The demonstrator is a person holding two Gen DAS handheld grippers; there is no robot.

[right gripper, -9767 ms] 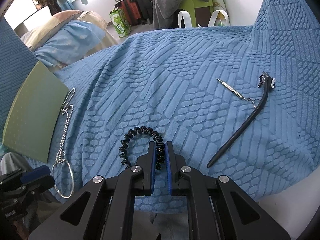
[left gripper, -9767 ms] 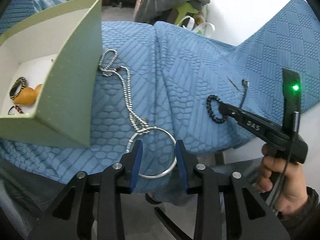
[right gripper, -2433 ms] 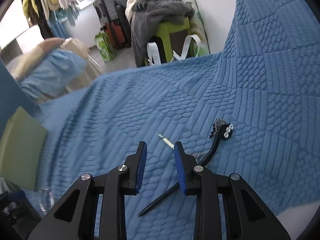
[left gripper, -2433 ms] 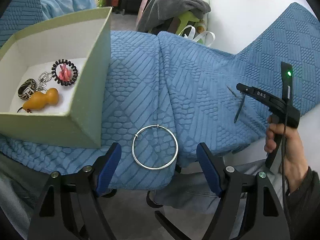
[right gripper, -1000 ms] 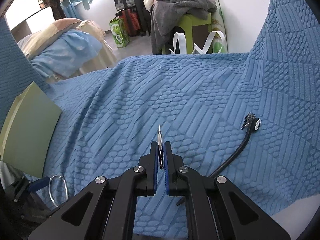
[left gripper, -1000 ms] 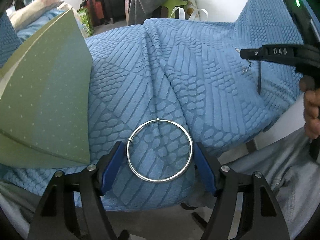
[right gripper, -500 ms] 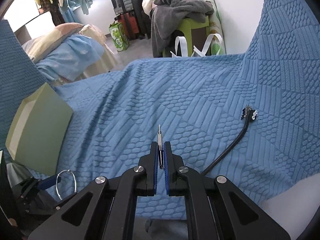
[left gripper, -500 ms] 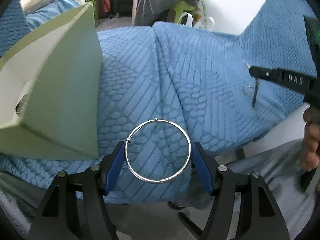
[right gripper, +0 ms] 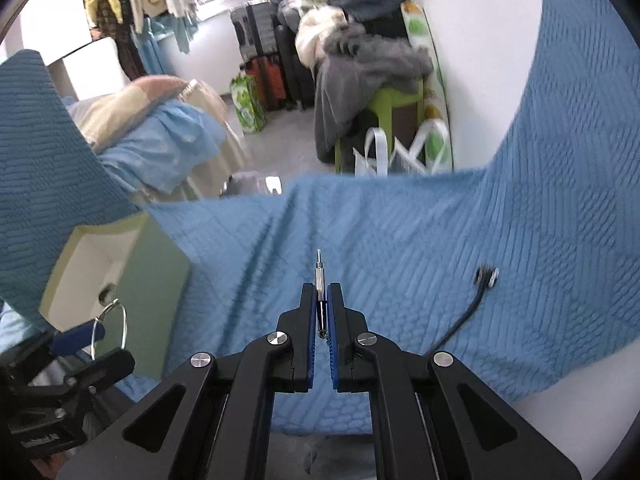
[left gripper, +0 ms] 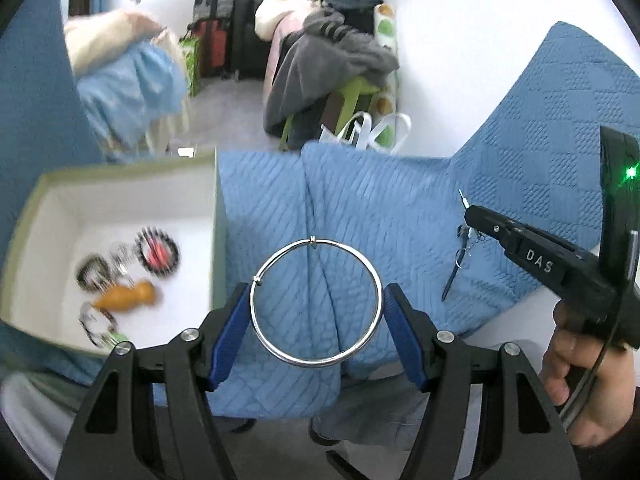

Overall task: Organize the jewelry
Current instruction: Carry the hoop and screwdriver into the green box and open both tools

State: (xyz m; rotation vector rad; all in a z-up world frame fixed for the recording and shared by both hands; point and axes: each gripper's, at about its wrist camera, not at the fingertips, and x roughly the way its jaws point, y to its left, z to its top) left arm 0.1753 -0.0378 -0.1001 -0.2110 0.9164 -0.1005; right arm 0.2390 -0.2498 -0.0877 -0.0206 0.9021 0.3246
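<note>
Left wrist view: left tool (left gripper: pixel 316 322) pinches a thin silver bangle (left gripper: pixel 316 303), a plain hoop with two tiny beads; right tool (right gripper: pixel 321 300) clamps a slim metal pin (right gripper: pixel 320 280).

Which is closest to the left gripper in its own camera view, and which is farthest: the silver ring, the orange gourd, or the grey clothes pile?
1. Silver ring: between the left gripper's jaws.
2. Orange gourd: left, inside the green box.
3. Grey clothes pile: far back, beyond the blue blanket.
</note>
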